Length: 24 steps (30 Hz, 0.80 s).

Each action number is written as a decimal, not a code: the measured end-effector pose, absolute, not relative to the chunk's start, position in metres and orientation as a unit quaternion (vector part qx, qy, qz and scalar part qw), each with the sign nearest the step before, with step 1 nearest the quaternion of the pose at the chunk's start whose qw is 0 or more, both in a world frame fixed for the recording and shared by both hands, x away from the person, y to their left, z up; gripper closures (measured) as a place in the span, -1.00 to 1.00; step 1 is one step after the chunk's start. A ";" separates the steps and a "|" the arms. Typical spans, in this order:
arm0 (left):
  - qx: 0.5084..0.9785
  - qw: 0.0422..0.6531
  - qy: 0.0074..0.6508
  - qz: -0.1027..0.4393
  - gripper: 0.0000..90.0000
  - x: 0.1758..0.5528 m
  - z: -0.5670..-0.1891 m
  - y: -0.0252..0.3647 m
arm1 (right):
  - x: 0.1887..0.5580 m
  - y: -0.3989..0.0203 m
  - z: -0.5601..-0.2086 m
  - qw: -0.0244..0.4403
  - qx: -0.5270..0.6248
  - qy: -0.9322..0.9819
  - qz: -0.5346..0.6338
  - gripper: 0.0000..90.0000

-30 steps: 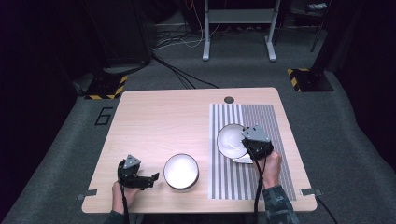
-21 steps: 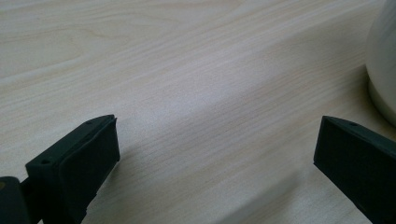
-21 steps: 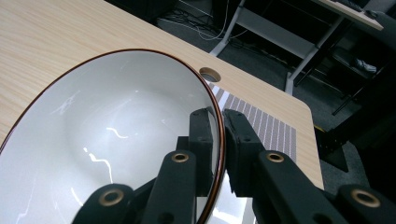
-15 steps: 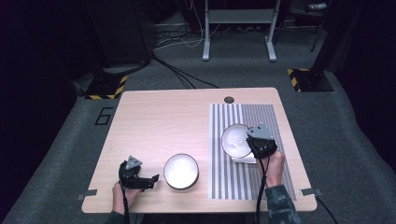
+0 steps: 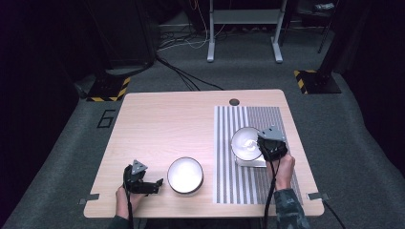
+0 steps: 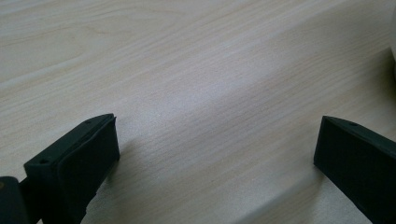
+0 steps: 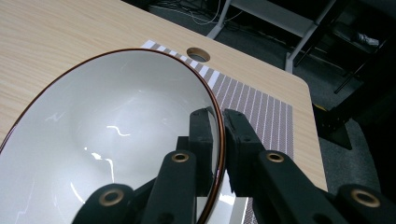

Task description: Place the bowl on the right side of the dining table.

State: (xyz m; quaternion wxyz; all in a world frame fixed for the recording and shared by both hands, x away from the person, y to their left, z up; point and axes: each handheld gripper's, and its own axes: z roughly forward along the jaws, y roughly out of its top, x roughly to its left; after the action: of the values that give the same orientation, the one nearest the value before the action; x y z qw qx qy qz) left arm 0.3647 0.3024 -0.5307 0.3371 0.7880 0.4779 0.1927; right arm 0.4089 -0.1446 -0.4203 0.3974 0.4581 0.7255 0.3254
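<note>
On pale wood table [image 5: 162,124], left tongs [image 6: 215,154] agape, right tongs [image 7: 219,140] pinching bowl [image 7: 116,135] rim, dim room.

Lit from above, brightly on the counter [image 5: 167,129], dim to near black on the floor [image 5: 363,143] around it. Washed to a glaring white inside the bowl [image 5: 185,174] near the counter's front edge. Streaked with thin curved reflections across the held bowl [image 7: 107,140] in the right gripper view. Soft and out of focus on the left claw [image 6: 215,154] in the left gripper view, with a faint shadow under each jaw. Slightly grainy overall, low in detail in the high view.
</note>
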 end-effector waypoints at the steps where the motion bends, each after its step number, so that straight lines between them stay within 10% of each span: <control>1: 0.789 0.336 0.476 0.194 -1.00 0.365 -0.531 0.302 | 0.410 -0.145 -0.421 0.397 0.459 0.726 0.324 0.82; 24: 0.790 0.333 0.476 0.194 -1.00 0.365 -0.531 0.301 | 0.423 -0.159 -0.438 0.374 0.489 0.724 0.313 0.82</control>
State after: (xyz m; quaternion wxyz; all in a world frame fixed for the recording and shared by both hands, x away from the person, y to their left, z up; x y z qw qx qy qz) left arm 0.3650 0.3013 -0.5309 0.3331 0.7903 0.4762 0.1943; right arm 0.4234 -0.1588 -0.4375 0.3736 0.4888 0.7237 0.3127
